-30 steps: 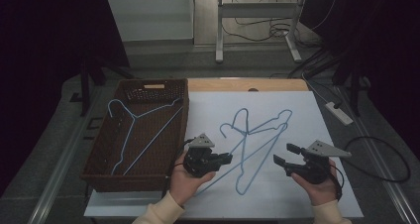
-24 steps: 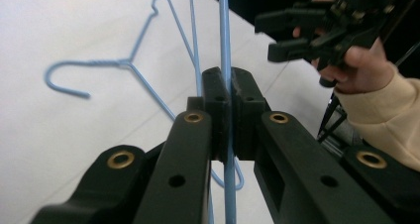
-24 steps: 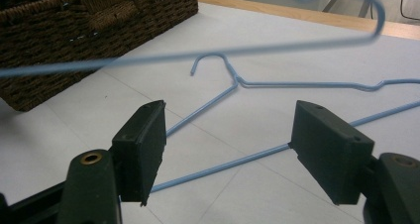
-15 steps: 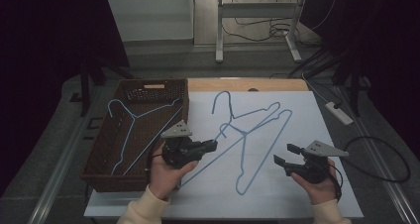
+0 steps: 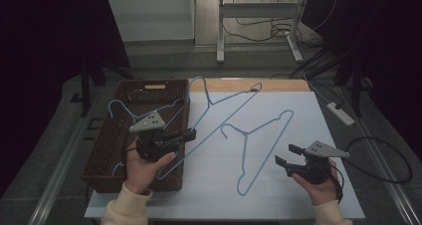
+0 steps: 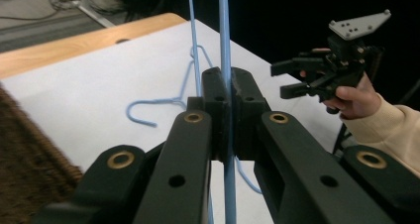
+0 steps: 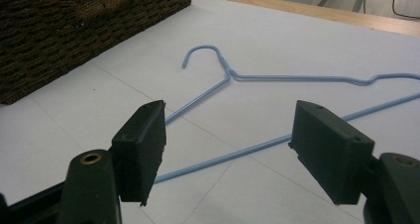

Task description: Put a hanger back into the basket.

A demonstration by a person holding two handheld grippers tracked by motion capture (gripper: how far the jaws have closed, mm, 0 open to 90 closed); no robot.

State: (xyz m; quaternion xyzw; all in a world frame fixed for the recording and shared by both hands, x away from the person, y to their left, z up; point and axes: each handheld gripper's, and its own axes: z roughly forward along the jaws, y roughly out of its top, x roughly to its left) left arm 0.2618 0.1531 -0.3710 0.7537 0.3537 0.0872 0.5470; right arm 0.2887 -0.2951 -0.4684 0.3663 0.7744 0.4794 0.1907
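My left claw (image 5: pixel 190 134), clamped on the light-blue wire hanger (image 5: pixel 219 105), has lifted it off the white bench (image 5: pixel 298 130) toward the brown wicker basket (image 5: pixel 107 158), probably for dropping in. My right claw (image 5: pixel 287 155) waits apart beside the second blue wire hanger (image 5: pixel 259 145).

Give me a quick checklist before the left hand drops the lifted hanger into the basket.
1. Left gripper clamped on the lifted hanger: ok, jaws shut on the wire.
2. Hanger clear of the table: cannot tell at its lower end.
3. Basket has room: ok, one hanger lies inside.
4. Second hanger flat on the table and not tangled with the lifted one: ok.
5. Right gripper out of the way: ok, open and empty.
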